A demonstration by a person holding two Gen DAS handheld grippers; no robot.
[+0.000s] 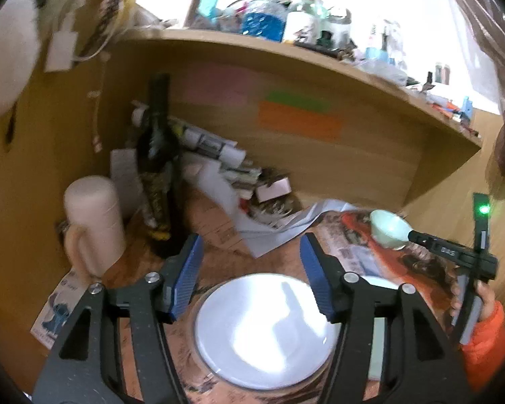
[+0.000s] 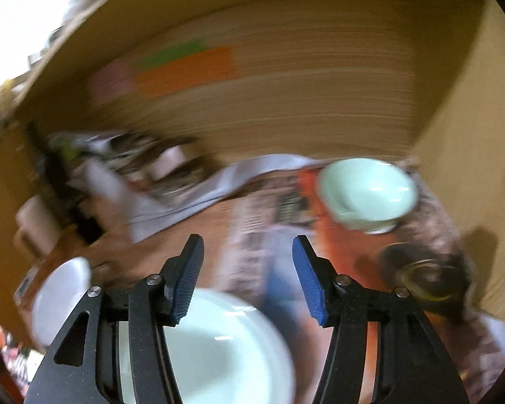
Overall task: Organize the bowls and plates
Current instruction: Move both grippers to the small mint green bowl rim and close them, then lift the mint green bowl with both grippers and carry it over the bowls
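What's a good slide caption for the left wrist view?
Open left gripper hovers over a white plate; a mint bowl sits beyond.

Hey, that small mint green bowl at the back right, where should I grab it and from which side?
Take the mint green bowl by its rim, one finger inside and one outside. It sits tipped on the papers with its opening facing left and toward the camera, so the near-left lip looks easiest to reach. The right gripper is open and closest; coming in from the front-left seems best. The view is blurred, so approach slowly.

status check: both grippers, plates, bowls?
Left gripper open over white plate. Right gripper open, empty. Green bowl lies tipped on newspaper.
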